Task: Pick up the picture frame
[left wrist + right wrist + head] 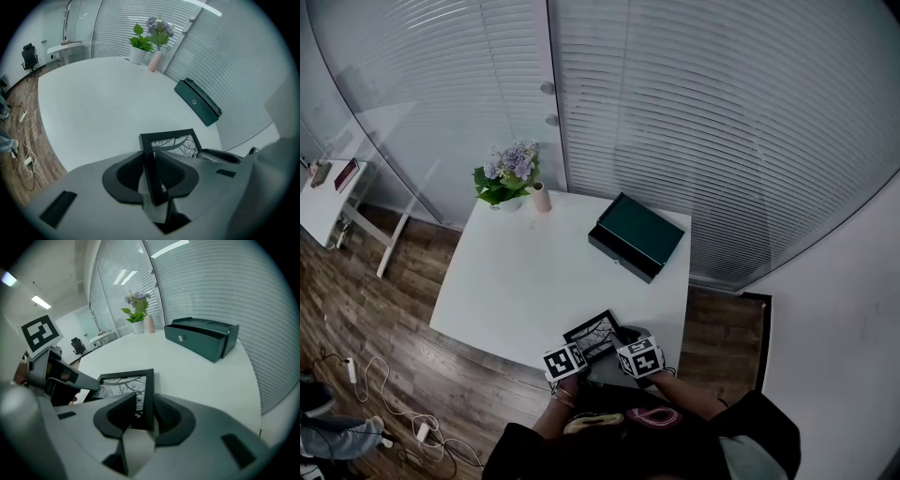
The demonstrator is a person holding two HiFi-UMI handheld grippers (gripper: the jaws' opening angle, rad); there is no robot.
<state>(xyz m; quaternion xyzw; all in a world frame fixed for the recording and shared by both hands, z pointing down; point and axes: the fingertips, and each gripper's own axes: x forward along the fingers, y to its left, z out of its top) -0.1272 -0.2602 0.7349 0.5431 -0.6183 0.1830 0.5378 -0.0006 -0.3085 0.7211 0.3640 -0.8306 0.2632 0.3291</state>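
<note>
A black picture frame [593, 330] with a bare-branch print lies at the near edge of the white table [520, 281]. In the left gripper view the frame [174, 142] has its left bar standing between the jaws of my left gripper [150, 168], and both pads press on that bar. In the right gripper view the frame [123, 384] has its right bar inside my right gripper [145, 411]; the right pad lies against the bar, while a gap shows at the left pad. Both grippers [581, 349] [621, 341] sit side by side at the frame's near side.
A dark green box [637, 236] stands at the table's far right. A potted plant with purple flowers [508, 175] and a pink vase [542, 197] stand at the far edge. Blinds behind glass close the back. Cables [370, 394] lie on the wooden floor at left.
</note>
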